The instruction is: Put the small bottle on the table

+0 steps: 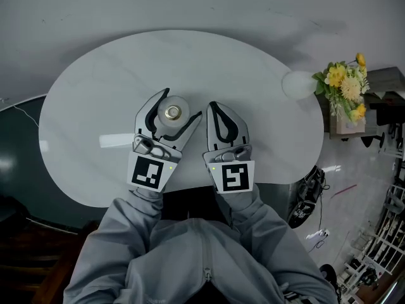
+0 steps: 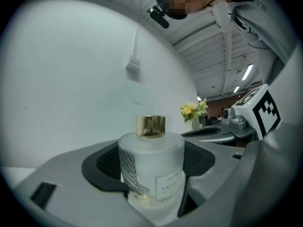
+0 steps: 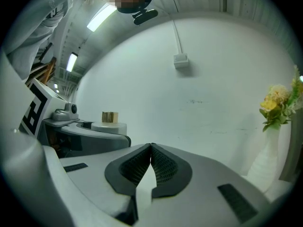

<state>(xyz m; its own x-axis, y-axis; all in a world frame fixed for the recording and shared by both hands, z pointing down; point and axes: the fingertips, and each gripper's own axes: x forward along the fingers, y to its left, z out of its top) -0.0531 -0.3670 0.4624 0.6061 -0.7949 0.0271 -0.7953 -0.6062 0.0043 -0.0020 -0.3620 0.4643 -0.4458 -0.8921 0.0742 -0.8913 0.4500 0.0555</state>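
Frosted glass fills the gap between the dark fingers (image 2: 106, 167) of the left gripper (image 1: 181, 104), which clamp the small bottle (image 2: 151, 160) upright at mid-body, gold cap (image 2: 151, 126) uppermost. The bottle lies just left of centre in the head view, over the white desk (image 1: 266, 87); whether its base touches cannot be told. The right gripper (image 3: 151, 149), just beside, has its fingers pressed together on nothing. Advised: lower straight down, hold it vertical, part the fingers only once the base bears weight, then withdraw level.
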